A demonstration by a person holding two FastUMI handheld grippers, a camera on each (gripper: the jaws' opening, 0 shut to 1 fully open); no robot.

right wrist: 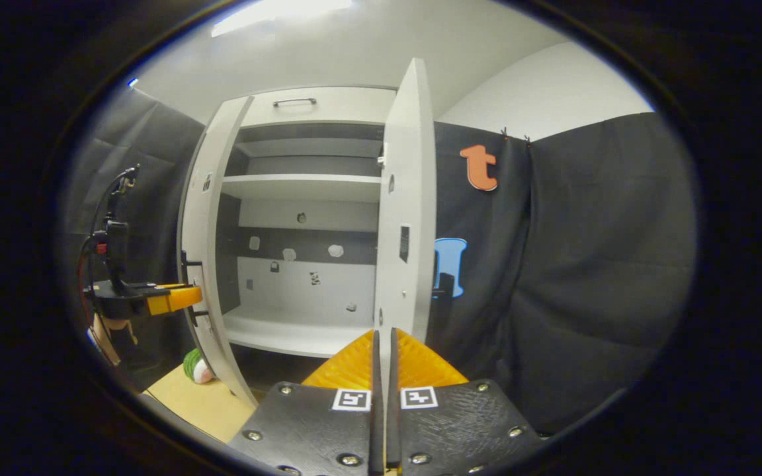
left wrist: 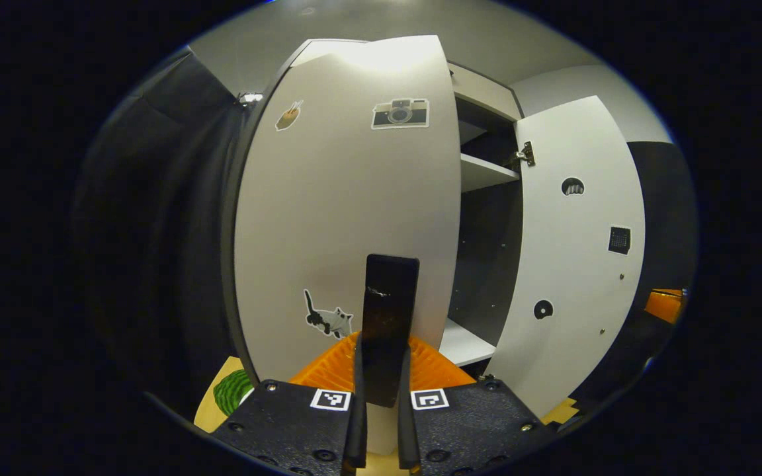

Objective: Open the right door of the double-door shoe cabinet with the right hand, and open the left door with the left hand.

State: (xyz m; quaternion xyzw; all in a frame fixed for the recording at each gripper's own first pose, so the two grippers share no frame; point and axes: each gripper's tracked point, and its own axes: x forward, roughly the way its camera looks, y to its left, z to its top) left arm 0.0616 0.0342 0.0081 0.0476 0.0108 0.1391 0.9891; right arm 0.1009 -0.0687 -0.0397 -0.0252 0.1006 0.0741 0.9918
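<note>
The white left door point(left wrist: 341, 211), with stickers on its face, stands partly swung out. Its black upright handle point(left wrist: 391, 311) sits between my left gripper's point(left wrist: 381, 360) orange fingers point(left wrist: 325, 370), which are shut on it. The right door point(left wrist: 573, 251) is swung wide open, showing the shelves point(left wrist: 483, 173). In the right gripper view that right door point(right wrist: 407, 218) appears nearly edge-on, right in front of my right gripper point(right wrist: 384, 350). That gripper is shut, with nothing seen between its fingers point(right wrist: 354, 363). The left gripper point(right wrist: 166, 299) shows far off at the left door point(right wrist: 206, 264).
A green, melon-like ball point(left wrist: 232, 390) lies on the wooden floor point(right wrist: 196, 400) beside the left door. Black cloth walls point(right wrist: 586, 277) stand close on both sides. A hand point(right wrist: 113, 327) holds the left gripper. The cabinet has a top drawer with a handle point(right wrist: 294, 102).
</note>
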